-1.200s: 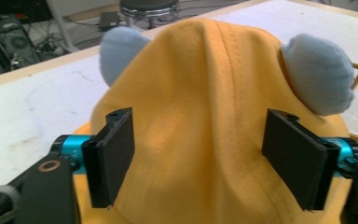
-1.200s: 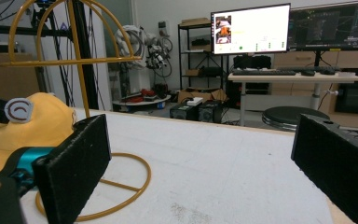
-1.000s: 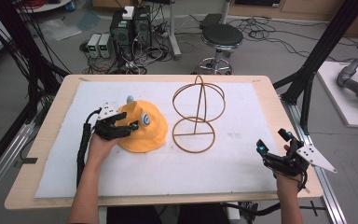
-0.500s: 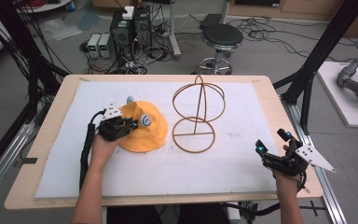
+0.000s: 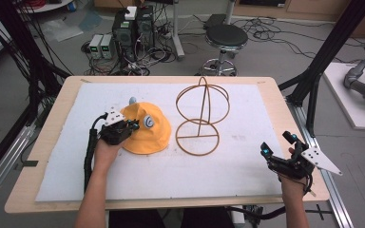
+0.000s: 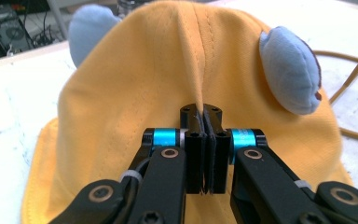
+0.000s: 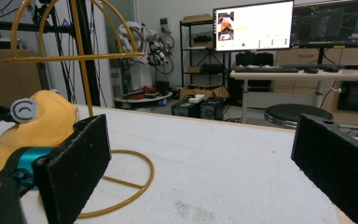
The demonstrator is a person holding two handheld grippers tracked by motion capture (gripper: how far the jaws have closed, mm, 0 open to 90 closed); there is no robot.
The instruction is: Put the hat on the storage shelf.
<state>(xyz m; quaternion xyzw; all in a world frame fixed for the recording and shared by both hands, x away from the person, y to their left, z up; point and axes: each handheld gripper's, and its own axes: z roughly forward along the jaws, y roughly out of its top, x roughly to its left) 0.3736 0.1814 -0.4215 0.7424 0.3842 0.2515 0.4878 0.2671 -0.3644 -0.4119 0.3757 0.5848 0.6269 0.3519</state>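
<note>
The left hand-held gripper (image 6: 204, 140) has just been closing, and its jaws now stand pinched together on a raised fold of the yellow hat (image 6: 168, 84), the cloth pulled up into a ridge between the pads. From the high view that same left hand-held gripper (image 5: 123, 129) sits on the near-left side of the yellow hat (image 5: 149, 137), which lies crown up on the left half of the white mat (image 5: 247, 171) that covers the worktop (image 5: 275, 95). Two padded blue ears (image 6: 291, 70) stick out from the crown, one at each side. Just beside the hat, to its right, stands the gold wire stand (image 5: 202, 116), a flat ring at the base, a post, and crossed hoops at the top; hat and stand look close but apart. Well off at the right edge of the worktop the right hand-held gripper (image 5: 279, 148) rests with its jaws wide apart and nothing between them. I judge the step in hand to be taking hold of the hat, likely to set it over the stand. The next move calls for a clean lift so the brim clears the mat, then a carry across and over the top hoops; with only one thin fold pinched, the cloth may slip or hang lopsided.
</note>
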